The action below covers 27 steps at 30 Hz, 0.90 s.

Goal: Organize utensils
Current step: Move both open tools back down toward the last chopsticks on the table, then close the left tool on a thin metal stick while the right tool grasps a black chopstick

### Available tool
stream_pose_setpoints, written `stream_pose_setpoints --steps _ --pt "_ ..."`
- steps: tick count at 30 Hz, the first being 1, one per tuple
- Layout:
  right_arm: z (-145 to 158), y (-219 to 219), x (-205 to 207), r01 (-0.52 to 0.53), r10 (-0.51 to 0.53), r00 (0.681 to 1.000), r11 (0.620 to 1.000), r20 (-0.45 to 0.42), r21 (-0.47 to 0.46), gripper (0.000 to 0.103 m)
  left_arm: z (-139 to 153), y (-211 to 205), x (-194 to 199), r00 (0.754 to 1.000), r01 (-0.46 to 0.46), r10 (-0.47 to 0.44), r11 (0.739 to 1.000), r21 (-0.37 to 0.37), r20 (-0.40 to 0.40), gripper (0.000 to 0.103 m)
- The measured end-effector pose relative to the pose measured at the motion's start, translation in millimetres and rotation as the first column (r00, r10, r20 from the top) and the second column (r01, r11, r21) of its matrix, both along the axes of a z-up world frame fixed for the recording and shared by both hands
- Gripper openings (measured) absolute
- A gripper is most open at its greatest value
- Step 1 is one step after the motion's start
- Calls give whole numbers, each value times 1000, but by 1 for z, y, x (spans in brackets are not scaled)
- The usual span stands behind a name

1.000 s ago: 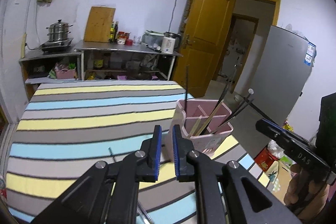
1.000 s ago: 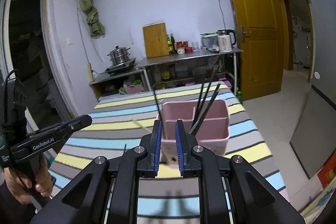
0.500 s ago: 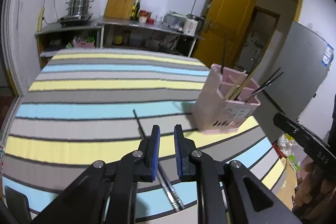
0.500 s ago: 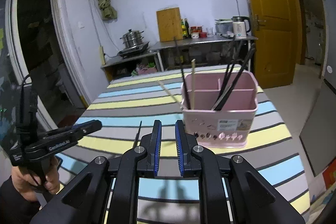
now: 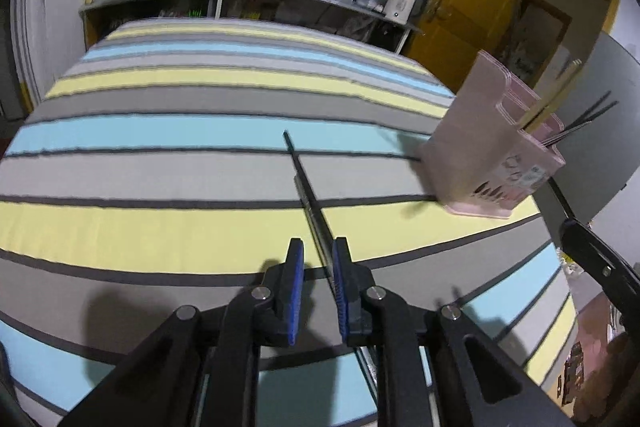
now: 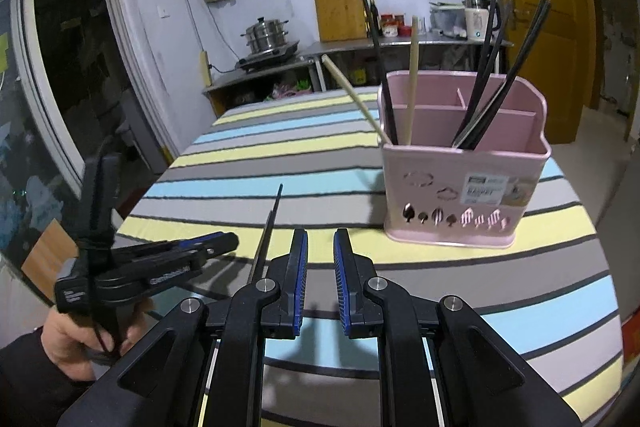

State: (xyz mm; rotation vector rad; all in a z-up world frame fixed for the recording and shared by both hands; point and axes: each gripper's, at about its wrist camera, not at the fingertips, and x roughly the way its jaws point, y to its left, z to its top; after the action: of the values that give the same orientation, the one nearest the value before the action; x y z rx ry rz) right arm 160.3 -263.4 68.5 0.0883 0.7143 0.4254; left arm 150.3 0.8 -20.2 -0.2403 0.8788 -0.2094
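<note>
Claw status, left (image 5: pixel 317 251): I read its jaws as slightly parted and gripping nothing, low over the striped table (image 5: pixel 160 131). The dark chopstick (image 5: pixel 306 193) lies flat on the table and runs from the gap between the blue pads (image 5: pixel 297 291) away toward the far edge; whether the right pad touches it I cannot tell. Right claw (image 6: pixel 320 245): jaws narrowly parted, nothing between them. From its view the chopstick lies just left of the left finger, between both claws. The pink utensil holder (image 6: pixel 460 183) stands upright to the right, well apart, carrying dark and pale chopsticks. A hand (image 6: pixel 76 339) grips the left handle.
</note>
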Motion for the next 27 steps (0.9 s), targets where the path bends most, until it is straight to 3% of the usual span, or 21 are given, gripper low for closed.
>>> stream_pose_setpoints --steps 6,17,19,27 --pt "-13 2 6 -6 6 999 1000 -31 -3 14 -14 -8 10 1000 -14 14 1000 11 -19 19" --pt "-20 1 11 -8 8 999 1000 -50 3 14 -12 -16 4 1000 -18 17 989 144 13 21" --pt "-22 1 11 -8 8 999 1000 -54 2 14 -12 -17 6 1000 -18 17 986 166 8 13" --pt "-28 9 13 -31 31 997 1000 -72 1 14 -12 10 8 1000 -12 13 985 170 -8 7"
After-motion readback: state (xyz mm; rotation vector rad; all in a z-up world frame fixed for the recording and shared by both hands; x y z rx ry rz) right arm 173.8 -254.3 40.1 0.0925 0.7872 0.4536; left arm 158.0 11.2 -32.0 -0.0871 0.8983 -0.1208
